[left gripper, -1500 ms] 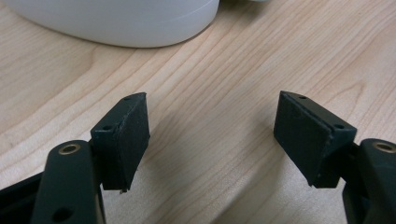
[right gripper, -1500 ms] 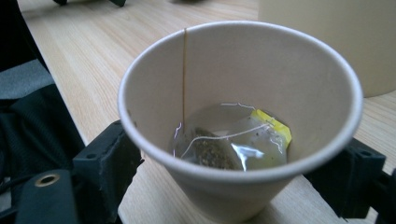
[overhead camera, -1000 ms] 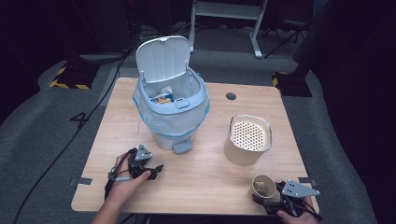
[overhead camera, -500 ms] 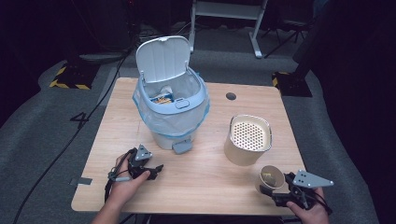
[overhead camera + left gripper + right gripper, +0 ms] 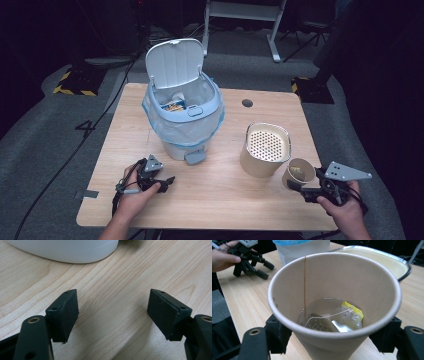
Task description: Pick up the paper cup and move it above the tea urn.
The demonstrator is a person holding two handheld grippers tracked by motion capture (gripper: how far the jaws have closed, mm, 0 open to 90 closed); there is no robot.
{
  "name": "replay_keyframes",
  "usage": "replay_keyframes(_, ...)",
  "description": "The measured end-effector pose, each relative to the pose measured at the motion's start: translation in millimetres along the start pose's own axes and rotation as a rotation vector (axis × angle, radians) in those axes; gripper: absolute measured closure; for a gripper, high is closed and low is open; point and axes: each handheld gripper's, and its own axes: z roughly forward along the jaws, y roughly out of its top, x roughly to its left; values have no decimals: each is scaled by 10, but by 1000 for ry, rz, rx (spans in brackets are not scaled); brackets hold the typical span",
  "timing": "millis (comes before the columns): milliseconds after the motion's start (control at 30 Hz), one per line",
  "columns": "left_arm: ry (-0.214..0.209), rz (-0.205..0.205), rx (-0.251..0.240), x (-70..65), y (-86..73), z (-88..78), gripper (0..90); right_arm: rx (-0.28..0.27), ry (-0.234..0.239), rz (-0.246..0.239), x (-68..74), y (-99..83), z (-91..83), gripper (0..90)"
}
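Right tool (image 5: 300,189) gripped a paper cup (image 5: 334,305) w/ used teabag (image 5: 322,323), upright so liquid stayed in, near counter's front-right corner. Left tool (image 5: 112,312) rested wide, empty, by bin (image 5: 182,112).

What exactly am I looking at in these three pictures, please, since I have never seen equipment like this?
A person sits at a wooden table, holding a two-jaw gripper in each hand. One camera looks down from above; the other two ride on the grippers. The left gripper rests open over bare wood. The right gripper grips a paper cup holding a used tea bag in some liquid. Also on the table: a lidded bin, open and bag-lined, and a strainer container.
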Motion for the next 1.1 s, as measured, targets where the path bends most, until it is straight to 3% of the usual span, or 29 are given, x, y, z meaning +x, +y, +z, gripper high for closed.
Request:
replay_keyframes(233, -36, 44, 2, 46, -35, -39, 261, -23, 21, 18, -173, 204, -18, 291)
replay_keyframes(700, -37, 43, 2, 47, -36, -39, 261, -22, -22, 2, -462, 553, 45, 291)
replay_keyframes(1100, -39, 43, 3, 47, -34, -37, 257, -38, -28, -17, -622, 791, 133, 291)
